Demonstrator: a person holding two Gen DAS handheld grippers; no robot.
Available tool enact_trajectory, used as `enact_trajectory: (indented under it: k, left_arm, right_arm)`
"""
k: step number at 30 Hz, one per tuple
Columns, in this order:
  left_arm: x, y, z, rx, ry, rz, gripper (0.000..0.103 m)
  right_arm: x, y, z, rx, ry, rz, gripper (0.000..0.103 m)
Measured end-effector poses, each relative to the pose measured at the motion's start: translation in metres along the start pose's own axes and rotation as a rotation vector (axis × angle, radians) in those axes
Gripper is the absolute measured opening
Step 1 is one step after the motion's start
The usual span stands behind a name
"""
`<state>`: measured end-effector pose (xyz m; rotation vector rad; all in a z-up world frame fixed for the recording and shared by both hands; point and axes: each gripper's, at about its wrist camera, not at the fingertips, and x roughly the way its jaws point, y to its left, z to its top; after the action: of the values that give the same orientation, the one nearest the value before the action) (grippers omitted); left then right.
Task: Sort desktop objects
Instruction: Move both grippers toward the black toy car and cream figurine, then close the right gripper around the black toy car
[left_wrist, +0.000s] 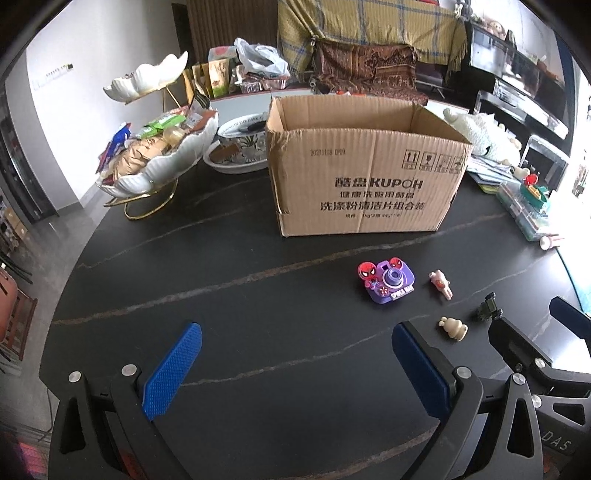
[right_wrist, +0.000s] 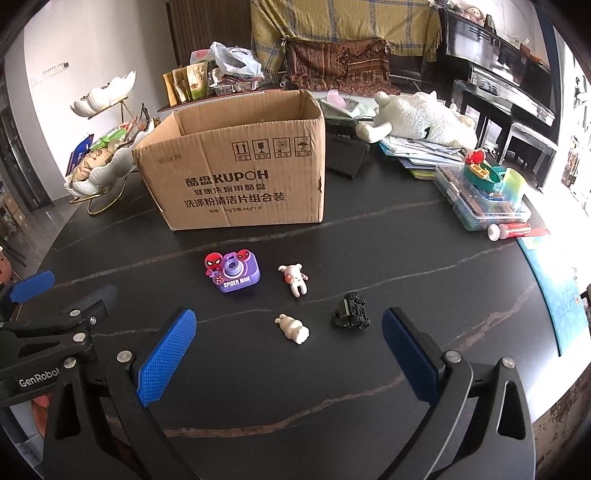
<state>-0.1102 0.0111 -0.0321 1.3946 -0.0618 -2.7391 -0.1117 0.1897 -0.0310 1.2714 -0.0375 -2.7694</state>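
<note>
Left gripper (left_wrist: 295, 369): you are holding it with its jaws spread wide and nothing between them, hovering over bare dark table (left_wrist: 258, 332).
Right gripper (right_wrist: 288, 363): you are keeping its jaws spread as well, empty, aiming toward the small toys.
Where the toys are lying: all four are sitting loose on the table in front of the open cardboard box (right_wrist: 236, 177), apart from one another; the cream figure (right_wrist: 292, 328) and the black toy vehicle (right_wrist: 351, 310) are lying nearest your right gripper, the pink-and-white figure (right_wrist: 294, 279) and the purple toy camera (right_wrist: 234, 275) nearer the box.
How they are likely handling: all are looking like small, light, hard plastic pieces; the two figures are looking smooth and rounded, so they may be slipping out of a shallow pinch.
Where you are best taking hold: across the camera's flat sides; across the torso of each figure, not the limbs or ears; across the vehicle's body between the wheels.
Box: it is looking stiff enough to drop toys into from above.
Readable writing: the camera is reading "SPIDER MAN"; the box is showing "KUPOH" with Chinese text and handling symbols; the left gripper's body, seen from the right wrist, is reading "GenRobot", partly cut off.
</note>
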Motion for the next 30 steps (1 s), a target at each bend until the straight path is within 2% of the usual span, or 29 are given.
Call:
enact_trajectory:
  k: [8,17,23,30]
  left_arm:
    - [0.016,-0.009,-0.003,0.012,0.032,0.011,0.101]
    - [0.029,-0.024,-0.004,0.026,0.051,0.017,0.100]
    - [0.039,-0.033,-0.003,0.023,0.073,0.009,0.100]
    - [0.052,-0.049,0.004,0.038,0.096,0.020,0.100]
  right_arm:
    - [0.015,-0.008,-0.006,0.013,0.035,0.016,0.099]
    - [0.028,-0.020,-0.009,0.028,0.067,0.019,0.094]
    - [0.031,-0.025,-0.009,0.017,0.071,0.020,0.087]
    - [0.040,-0.032,-0.006,0.019,0.089,0.025,0.074]
